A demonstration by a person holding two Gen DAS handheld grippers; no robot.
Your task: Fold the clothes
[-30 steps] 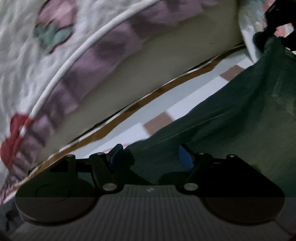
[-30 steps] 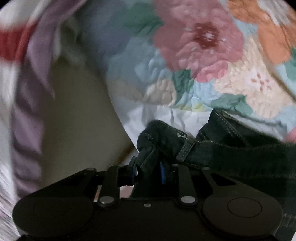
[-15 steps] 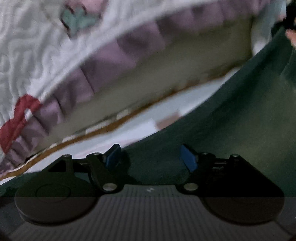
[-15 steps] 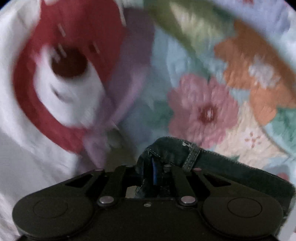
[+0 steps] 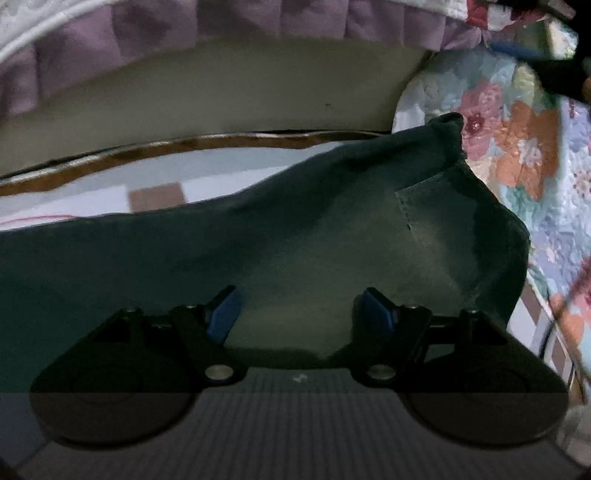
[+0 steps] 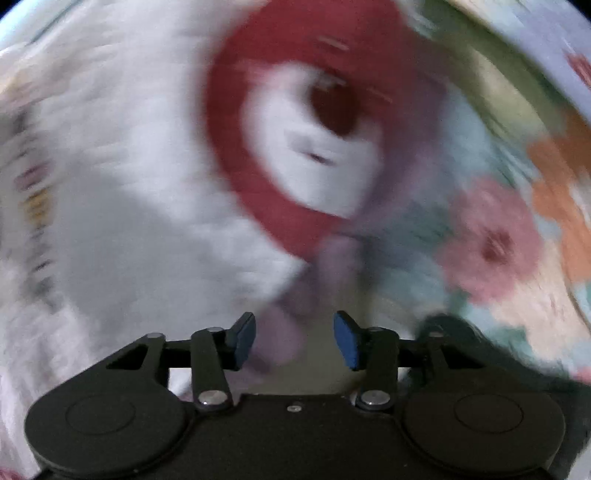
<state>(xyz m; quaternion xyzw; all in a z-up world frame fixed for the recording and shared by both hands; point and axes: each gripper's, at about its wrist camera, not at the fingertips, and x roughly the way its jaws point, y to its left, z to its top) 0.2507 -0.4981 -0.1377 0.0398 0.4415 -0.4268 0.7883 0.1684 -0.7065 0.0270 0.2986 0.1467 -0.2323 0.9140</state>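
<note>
Dark jeans (image 5: 332, 236) lie spread across the bed in the left wrist view, back pocket showing at the right, one corner peaked up near the flowered quilt. My left gripper (image 5: 299, 314) is open and empty, its blue pads just above the denim. My right gripper (image 6: 293, 339) is open and empty; its view is blurred by motion. A dark edge of the jeans (image 6: 454, 328) shows at its lower right.
A flowered quilt (image 5: 524, 155) lies to the right of the jeans. A white pillow with a purple frill (image 5: 221, 22) and a red flower (image 6: 295, 129) is at the back. A checked sheet (image 5: 110, 195) shows beyond the jeans.
My right gripper has let go of the jeans' waistband and opened, swinging away to the left. The jeans have dropped flat onto the bed. My left gripper stayed open.
</note>
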